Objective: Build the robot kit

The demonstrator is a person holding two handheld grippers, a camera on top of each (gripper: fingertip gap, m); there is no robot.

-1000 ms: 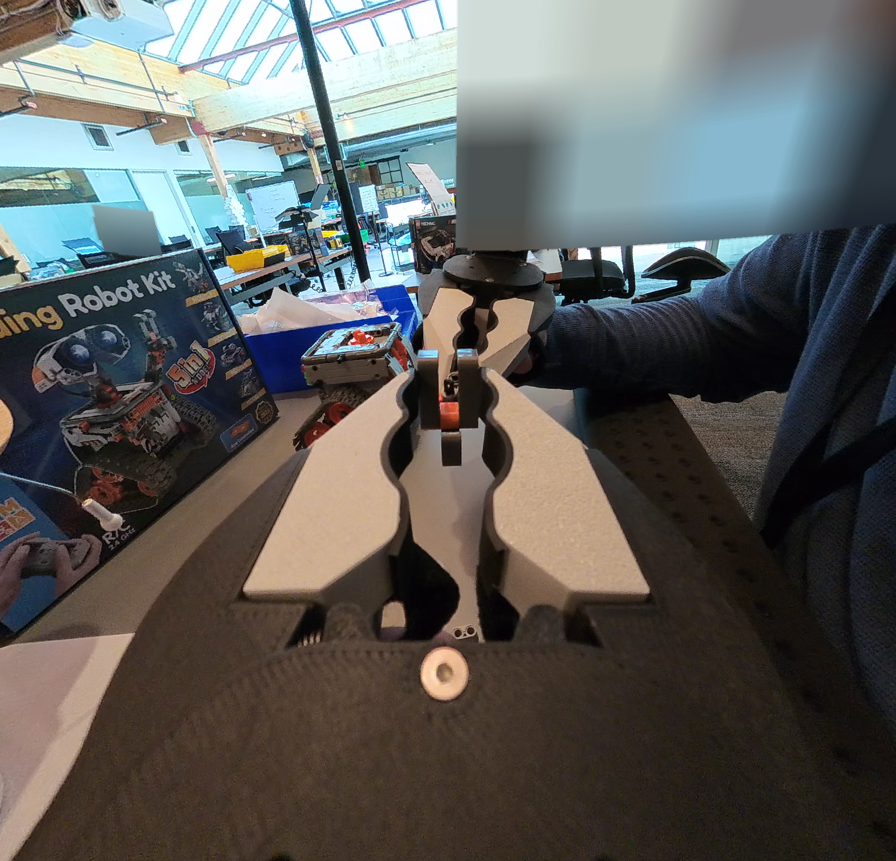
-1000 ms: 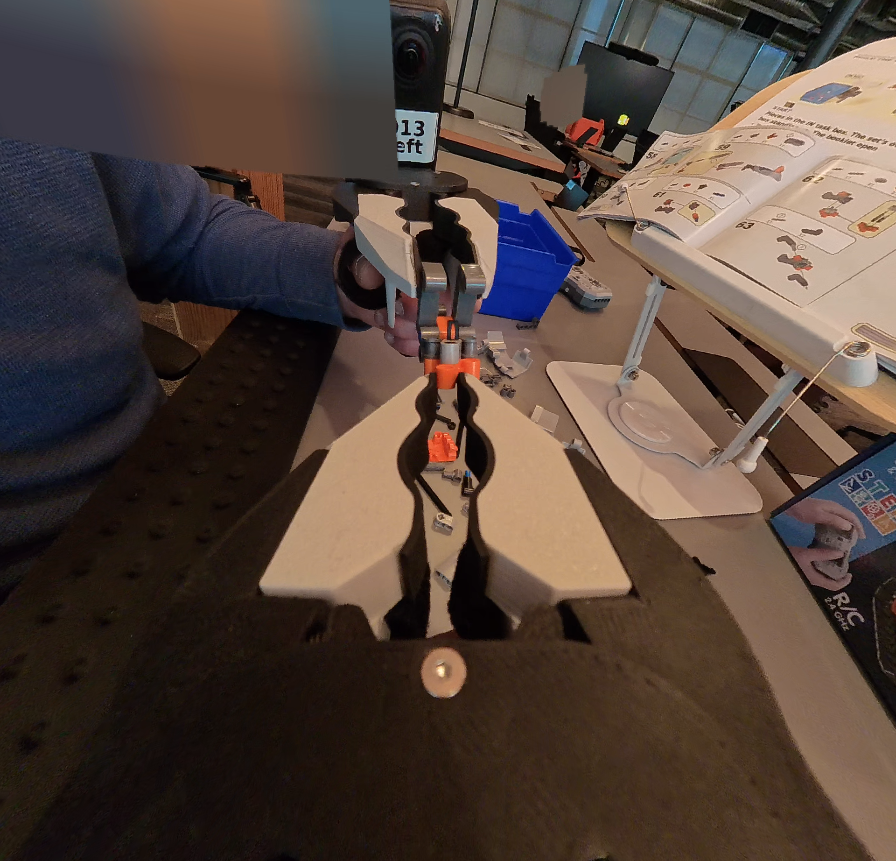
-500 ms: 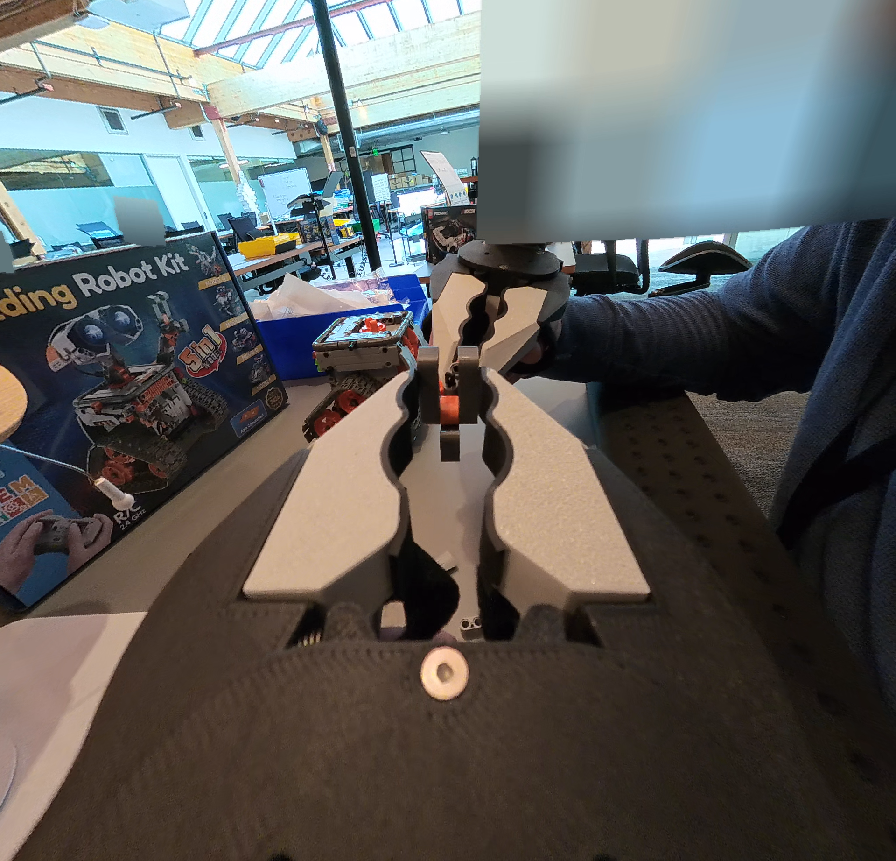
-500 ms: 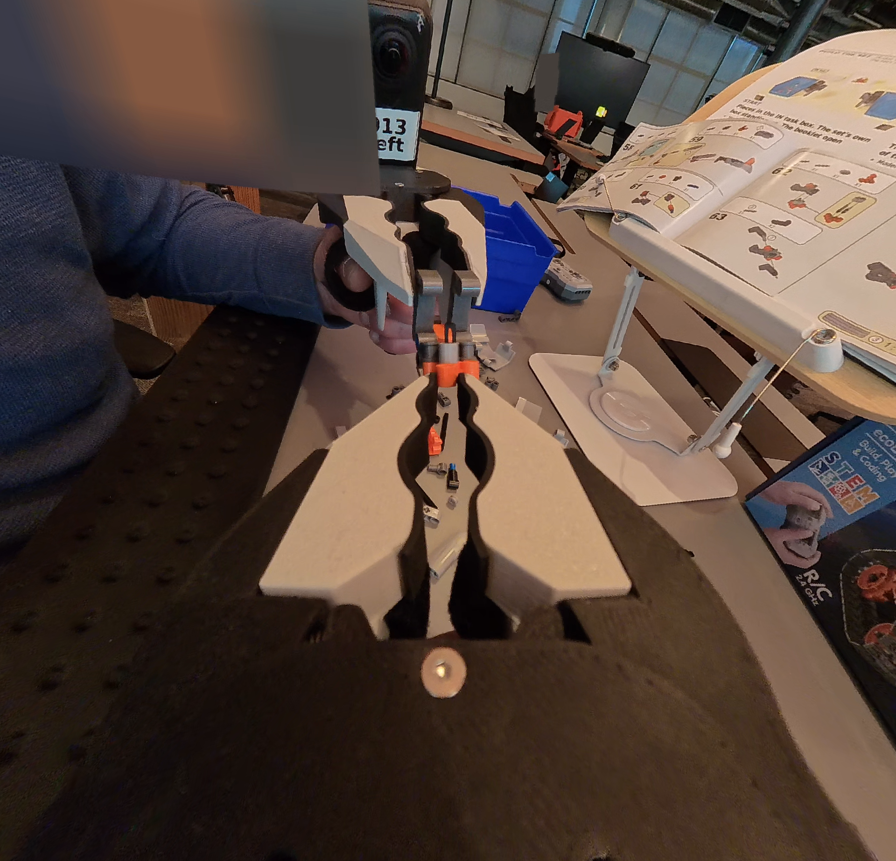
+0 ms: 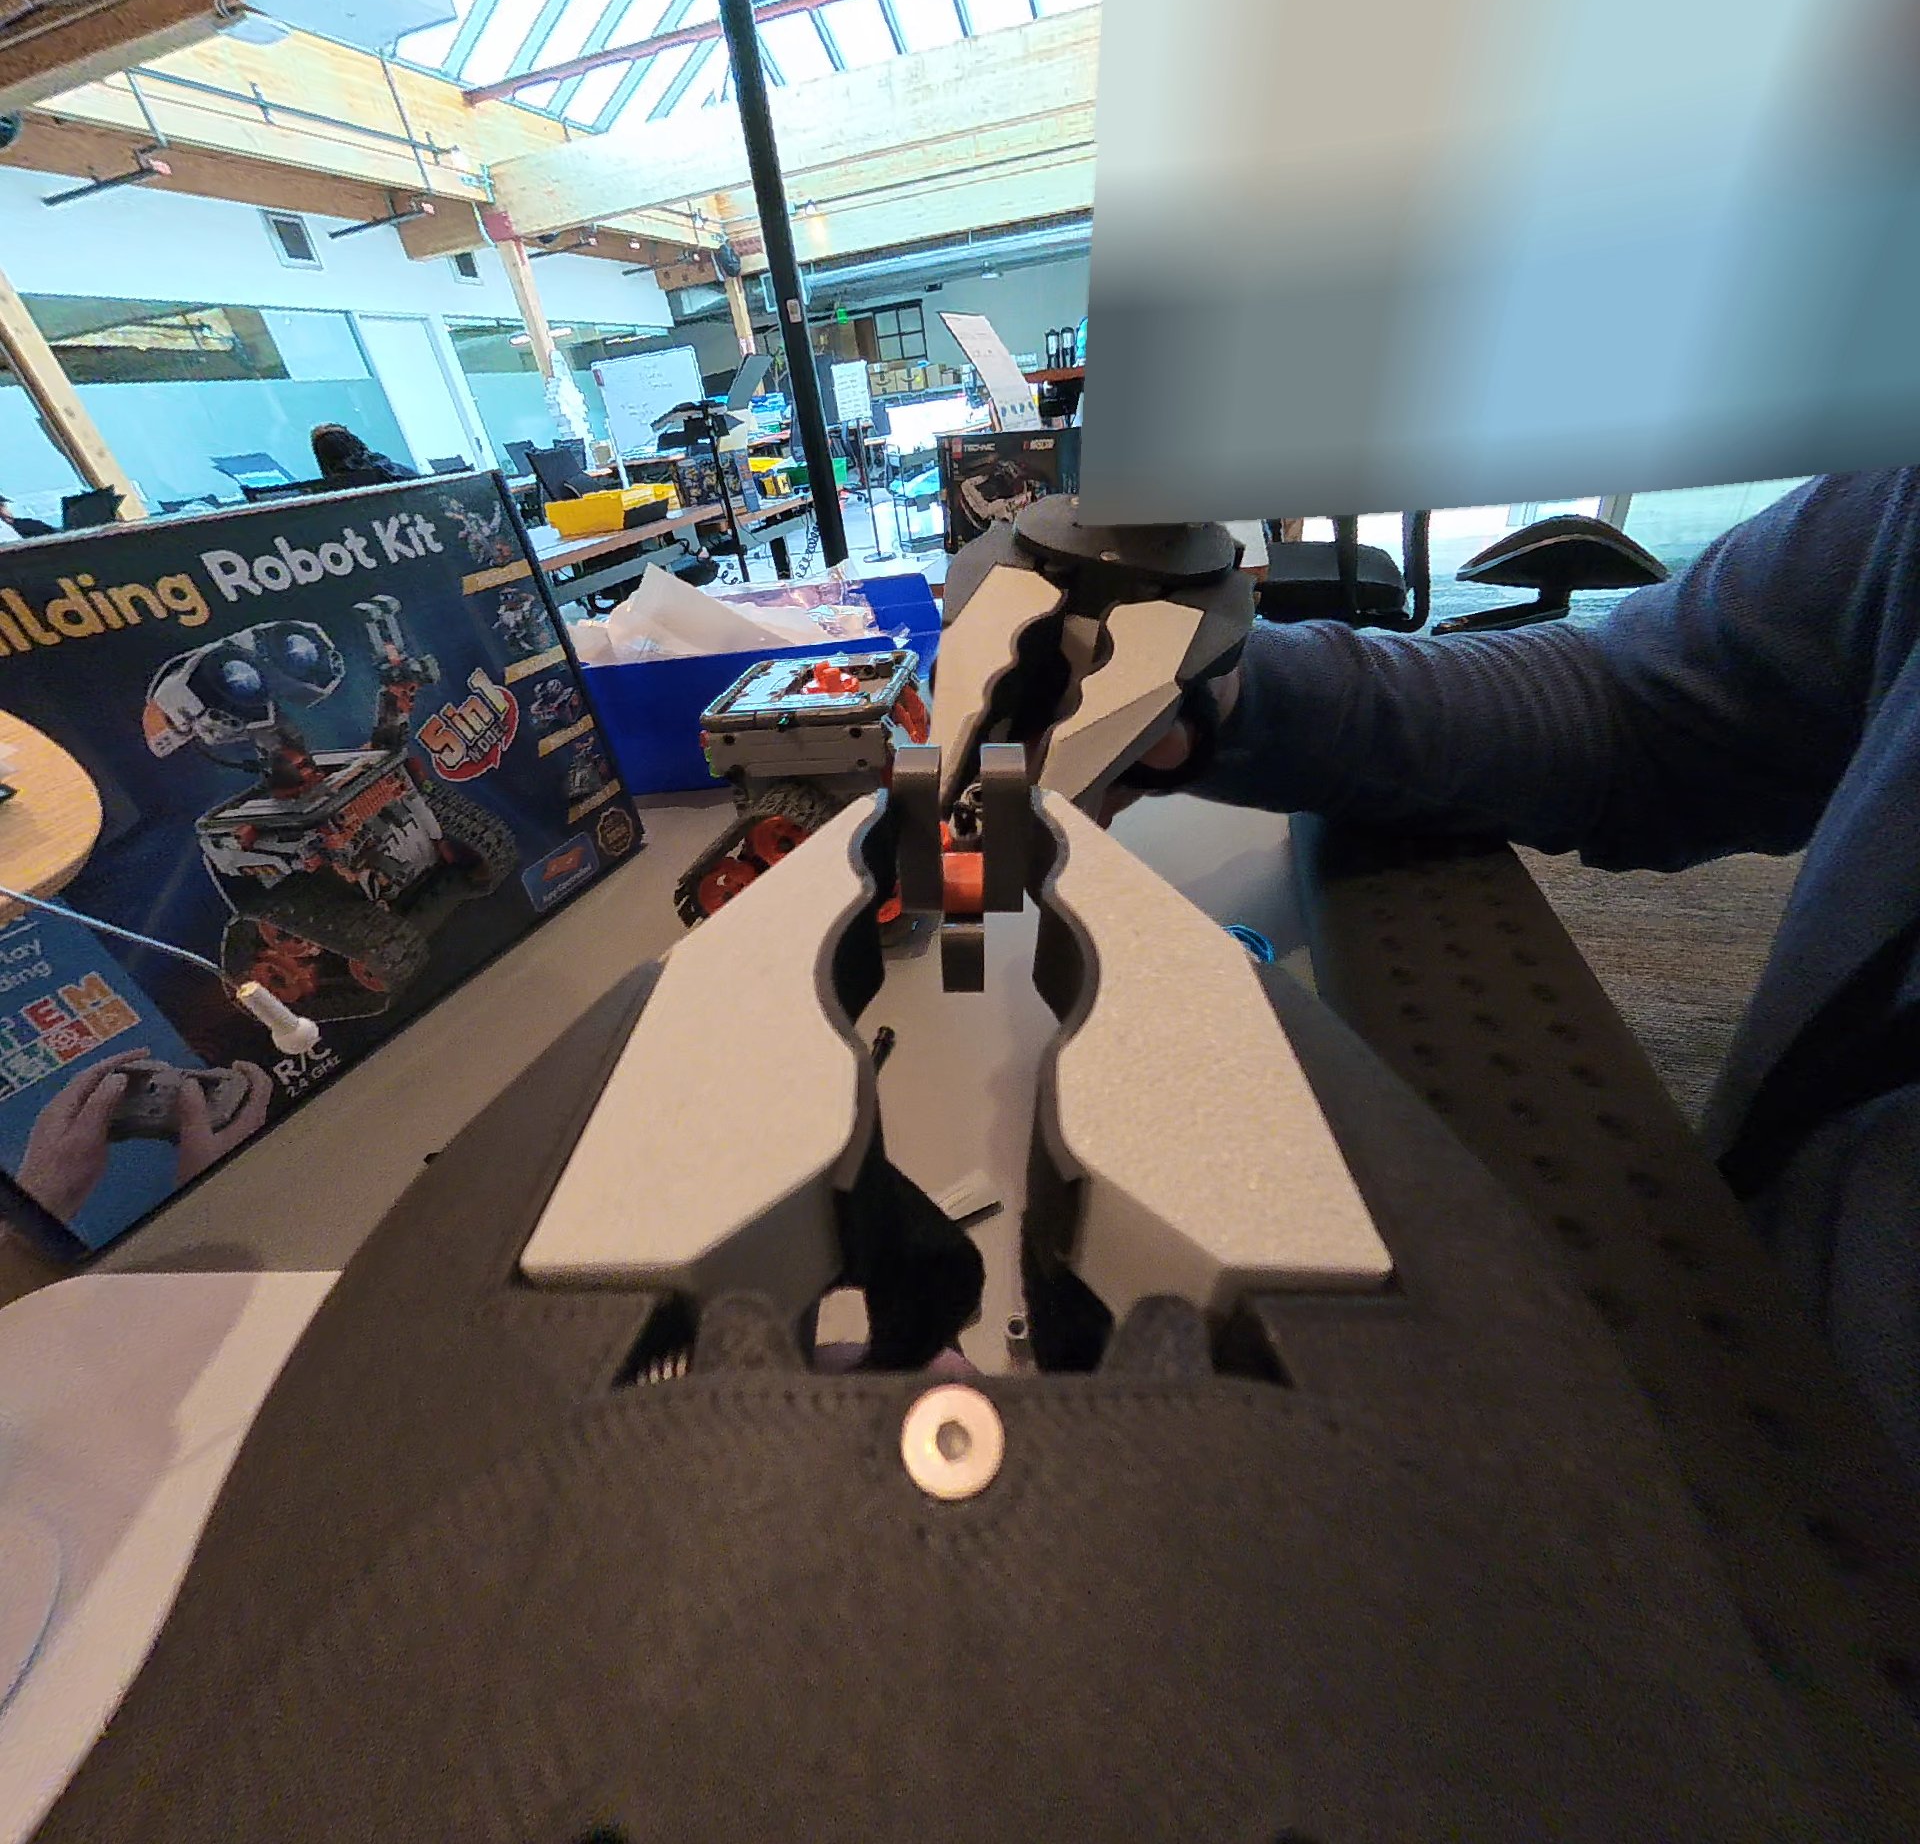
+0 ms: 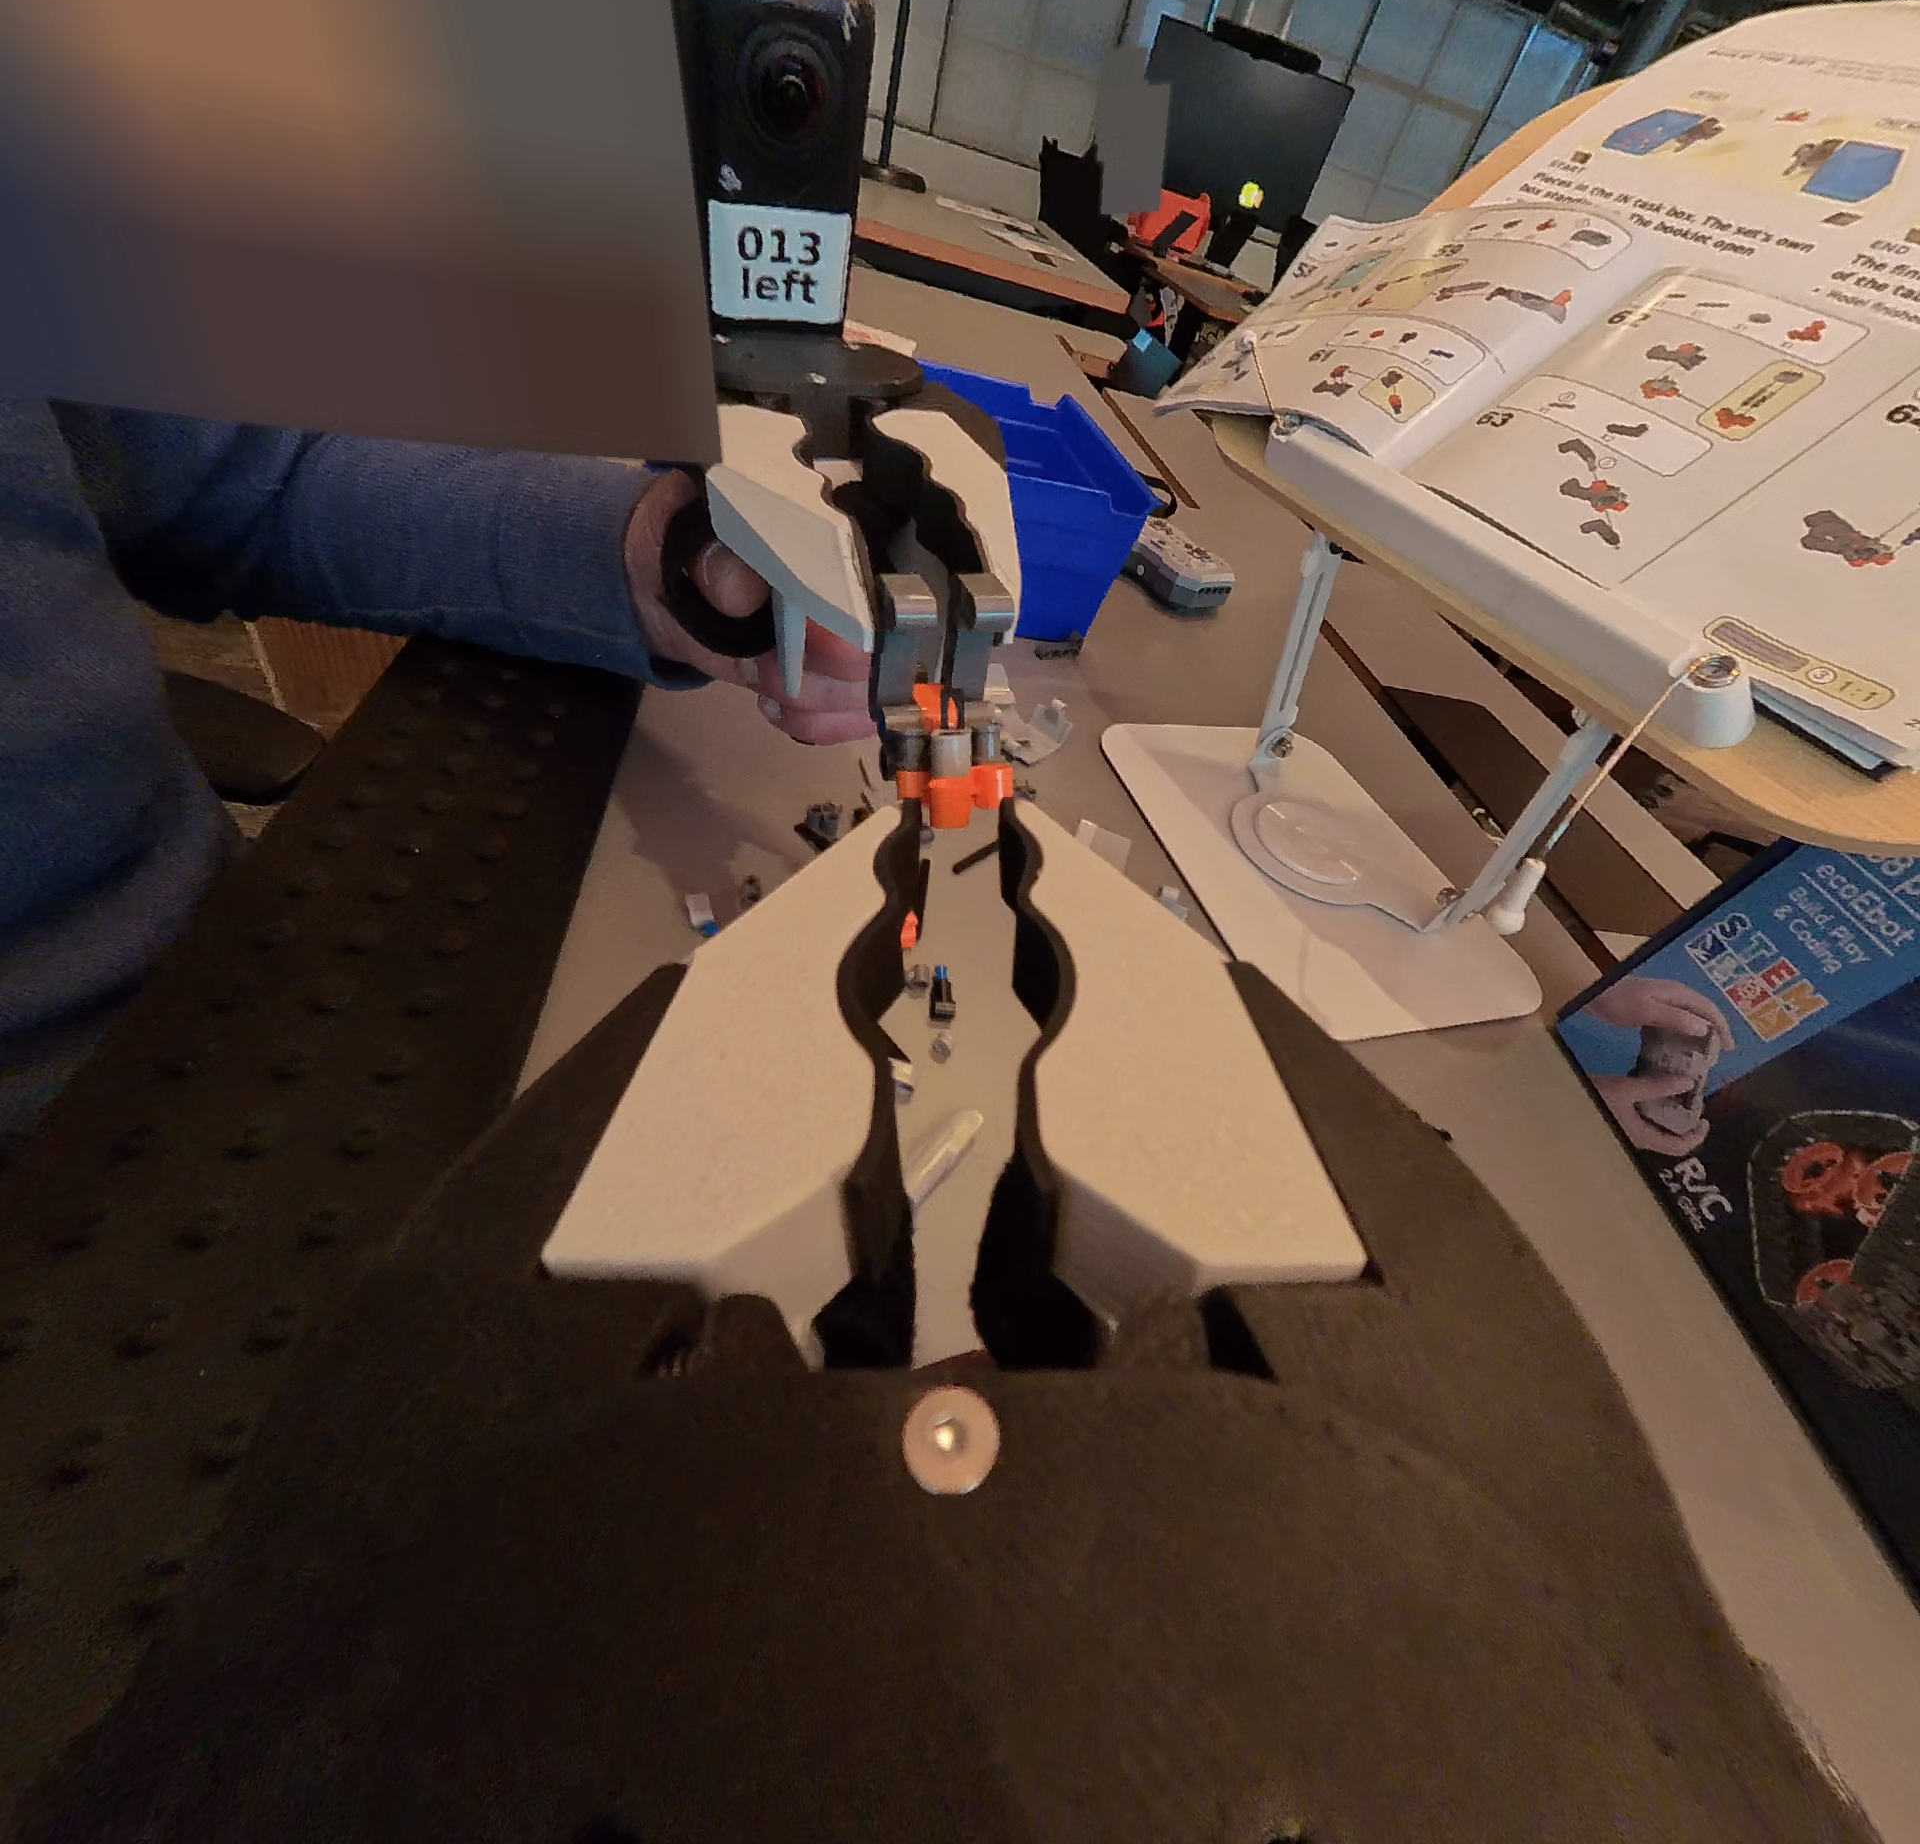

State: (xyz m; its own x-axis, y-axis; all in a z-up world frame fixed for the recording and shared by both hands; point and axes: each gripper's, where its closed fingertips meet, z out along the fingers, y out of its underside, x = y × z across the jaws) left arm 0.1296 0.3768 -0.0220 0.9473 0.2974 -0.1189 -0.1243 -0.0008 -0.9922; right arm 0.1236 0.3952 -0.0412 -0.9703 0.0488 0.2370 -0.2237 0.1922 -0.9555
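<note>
- our left claw [image 5: 961, 838] is clamped on a small orange-and-grey brick piece [image 5: 961, 875], held up above the bench [image 5: 520, 1015]
- our right claw [image 6: 951, 807] pinches its orange end, tip to tip with the left
- loose bits [image 6: 940, 994] are scattered below, and the tracked robot [image 5: 805, 745] looks half-built by the blue bin [image 5: 665, 714]

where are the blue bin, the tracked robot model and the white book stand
blue bin [image 6: 1075, 516], right wrist view, its front wall
tracked robot model [image 5: 805, 719], left wrist view, its grey upper body
white book stand [image 6: 1340, 859], right wrist view, its flat base plate

Robot kit box [image 5: 281, 797] cut off at left edge
</note>
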